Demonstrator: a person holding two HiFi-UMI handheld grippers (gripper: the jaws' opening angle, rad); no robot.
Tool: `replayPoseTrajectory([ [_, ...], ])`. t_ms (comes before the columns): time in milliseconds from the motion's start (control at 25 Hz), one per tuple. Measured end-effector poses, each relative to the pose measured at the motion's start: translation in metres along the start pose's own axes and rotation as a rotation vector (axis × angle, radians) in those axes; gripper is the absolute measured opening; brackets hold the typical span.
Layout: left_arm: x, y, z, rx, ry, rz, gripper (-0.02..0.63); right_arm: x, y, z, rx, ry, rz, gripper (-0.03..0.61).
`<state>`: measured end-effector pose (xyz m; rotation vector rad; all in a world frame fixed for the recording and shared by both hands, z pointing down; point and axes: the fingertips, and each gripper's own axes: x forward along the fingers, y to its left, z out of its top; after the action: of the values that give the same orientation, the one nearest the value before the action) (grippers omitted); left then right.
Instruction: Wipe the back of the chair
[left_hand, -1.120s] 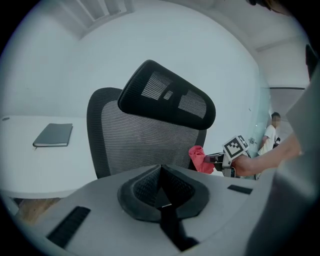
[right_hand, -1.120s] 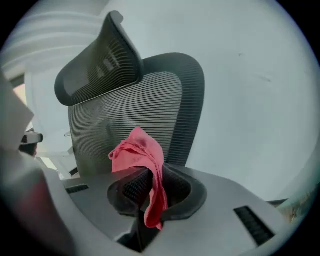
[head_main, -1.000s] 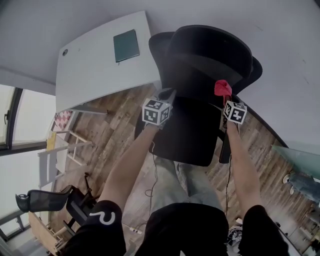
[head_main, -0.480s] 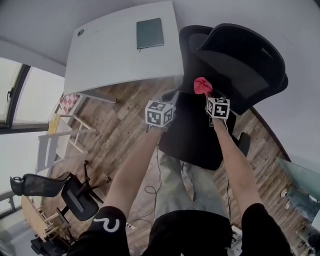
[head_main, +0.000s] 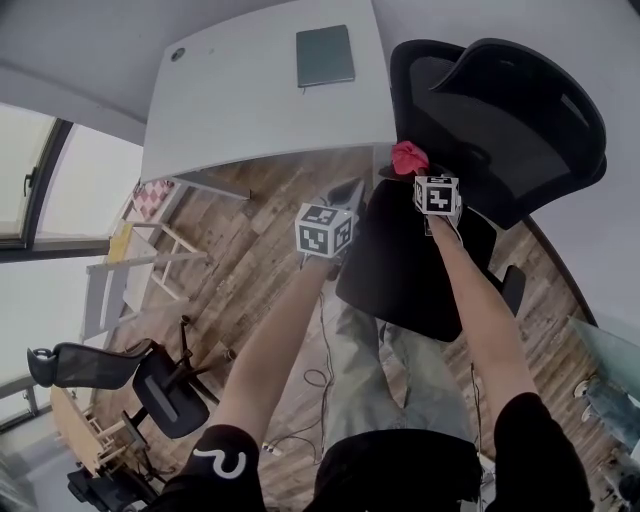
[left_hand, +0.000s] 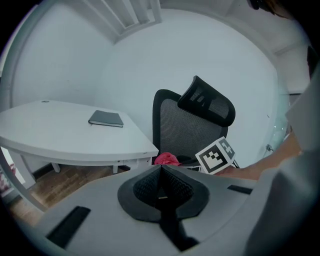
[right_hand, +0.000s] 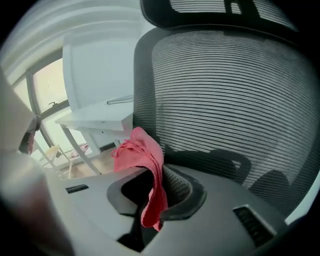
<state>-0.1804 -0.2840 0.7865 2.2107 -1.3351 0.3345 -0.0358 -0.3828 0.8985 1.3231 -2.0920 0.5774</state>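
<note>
A black mesh office chair (head_main: 520, 110) with a headrest stands by the white desk (head_main: 250, 100); its mesh back (right_hand: 225, 100) fills the right gripper view. My right gripper (head_main: 418, 172) is shut on a pink-red cloth (head_main: 408, 157) and holds it at the lower left of the chair back, just above the seat (head_main: 420, 270). The cloth (right_hand: 142, 160) bunches above the jaws and hangs down between them. My left gripper (head_main: 345, 195) is shut with nothing in it, left of the seat. In the left gripper view the chair (left_hand: 192, 125) and cloth (left_hand: 166, 159) show ahead.
A dark notebook (head_main: 325, 55) lies on the desk. A second black chair (head_main: 150, 385) and wooden frames (head_main: 120, 290) stand at the left on the wood floor. Cables (head_main: 315, 380) lie on the floor beside the person's legs. A glass panel (head_main: 610, 345) is at the right.
The view has shifted so the chair sits farther right. My right gripper with the cloth has moved left along the chair, from its right side to the lower left of the back.
</note>
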Motion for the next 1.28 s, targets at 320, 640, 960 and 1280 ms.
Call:
replayPoseTrajectory([
  [320, 0.015, -0.030, -0.012, -0.010, 0.018, -0.035, 0.025, -0.035, -0.085, -0.023, 0.008, 0.021, -0.092, 0.066],
  [640, 0.040, -0.090, -0.005, 0.036, 0.028, -0.097, 0.025, -0.092, -0.182, -0.065, 0.088, 0.040, -0.196, 0.066],
  [960, 0.048, -0.127, -0.009, 0.067, 0.040, -0.095, 0.025, -0.144, -0.255, -0.103, 0.115, 0.077, -0.263, 0.066],
  [1280, 0.007, -0.171, 0.005, 0.064, -0.004, -0.084, 0.025, -0.201, -0.198, -0.080, -0.001, -0.001, -0.027, 0.064],
])
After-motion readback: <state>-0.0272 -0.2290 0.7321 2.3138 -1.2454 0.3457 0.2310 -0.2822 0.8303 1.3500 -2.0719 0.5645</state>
